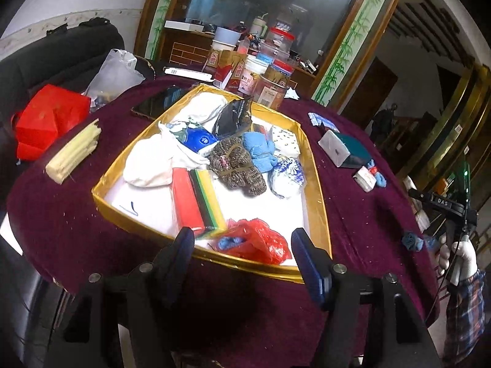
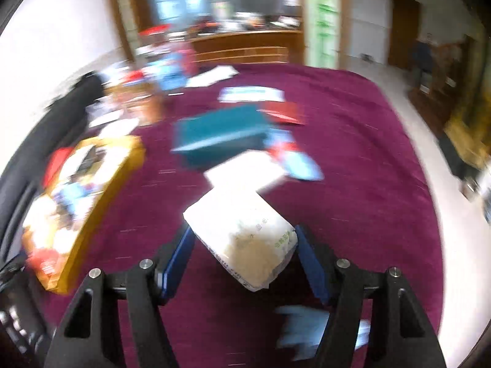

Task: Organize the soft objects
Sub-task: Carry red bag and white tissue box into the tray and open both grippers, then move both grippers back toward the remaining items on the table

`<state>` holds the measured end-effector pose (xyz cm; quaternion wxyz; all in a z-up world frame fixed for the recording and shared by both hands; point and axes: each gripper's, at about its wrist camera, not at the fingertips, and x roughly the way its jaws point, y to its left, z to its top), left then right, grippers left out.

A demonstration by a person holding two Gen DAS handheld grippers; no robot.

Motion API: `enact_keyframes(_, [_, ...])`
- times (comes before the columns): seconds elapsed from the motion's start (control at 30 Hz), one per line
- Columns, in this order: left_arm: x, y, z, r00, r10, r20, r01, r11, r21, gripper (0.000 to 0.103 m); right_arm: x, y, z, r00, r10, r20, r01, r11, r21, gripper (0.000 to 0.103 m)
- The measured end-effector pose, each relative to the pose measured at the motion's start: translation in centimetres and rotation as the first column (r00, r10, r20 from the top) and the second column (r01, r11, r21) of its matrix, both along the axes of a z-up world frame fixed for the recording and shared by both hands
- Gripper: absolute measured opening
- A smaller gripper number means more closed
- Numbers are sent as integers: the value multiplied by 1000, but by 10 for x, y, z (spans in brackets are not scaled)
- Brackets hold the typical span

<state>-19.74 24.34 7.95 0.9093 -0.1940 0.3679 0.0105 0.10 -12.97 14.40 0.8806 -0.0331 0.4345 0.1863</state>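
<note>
A gold-rimmed tray (image 1: 314, 184) on the maroon table holds soft things: white cloth bundles (image 1: 147, 162), brown knitted slippers (image 1: 237, 165), a light blue knit piece (image 1: 257, 150), a red plastic bag (image 1: 260, 240) and a striped sponge pack (image 1: 199, 201). My left gripper (image 1: 242, 245) is open and empty, over the tray's near edge above the red bag. My right gripper (image 2: 244, 242) is shut on a white tissue pack (image 2: 242, 236) and holds it above the table, right of the tray (image 2: 101, 181). The right wrist view is motion-blurred.
Jars and boxes (image 1: 260, 70) crowd the table's far side. A teal box (image 2: 221, 135), a white pack (image 2: 245, 171) and small blue items (image 2: 303, 165) lie mid-table. A blue knit piece (image 1: 412, 240) lies near the right edge. A red bag (image 1: 49, 119) and a yellow bundle (image 1: 73, 150) are at left.
</note>
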Motion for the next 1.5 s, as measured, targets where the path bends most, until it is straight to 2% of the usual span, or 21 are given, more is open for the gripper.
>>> enact_keyframes(0.07, [-6,0,-1,1000,2,6,-1,1000,-24,69,-14,41,6,995,103,-7,-103,994,23,67])
enact_keyframes(0.17, [-11,2,-2,1000,-3,3,4,998,-60,69,-39,105,6,968,247,-35,-245,968,60,67])
enact_keyframes(0.33, [-20,8,-1,1000,3,14,-2,998,-69,70,-68,198,-11,913,402,-71,-400,915,41,67])
enact_keyframes(0.47, [-28,19,-3,999,20,24,-18,997,-80,71,-71,242,-29,888,446,-108,-447,894,18,67])
enact_keyframes(0.67, [-36,39,-13,999,48,9,-47,992,-116,72,-70,266,-57,892,426,-152,-437,898,-51,69])
enact_keyframes(0.8, [-40,44,-17,999,54,9,-52,991,-123,73,-69,266,-66,894,411,-178,-423,906,-31,71])
enact_keyframes(0.93, [-40,43,-17,999,47,6,-46,991,-125,73,-75,259,-57,894,420,-158,-426,905,-7,77])
enact_keyframes(1.1, [-39,35,-16,1000,29,1,-29,993,-119,73,-82,235,-43,904,413,-115,-412,911,30,78])
enact_keyframes(1.33, [-37,17,-9,1000,-10,3,10,995,-95,74,-84,157,-25,947,319,-42,-315,946,79,78])
enact_keyframes(1.5, [-33,-1,-4,999,-53,7,53,995,-80,74,-80,81,-19,983,186,3,-186,982,37,79])
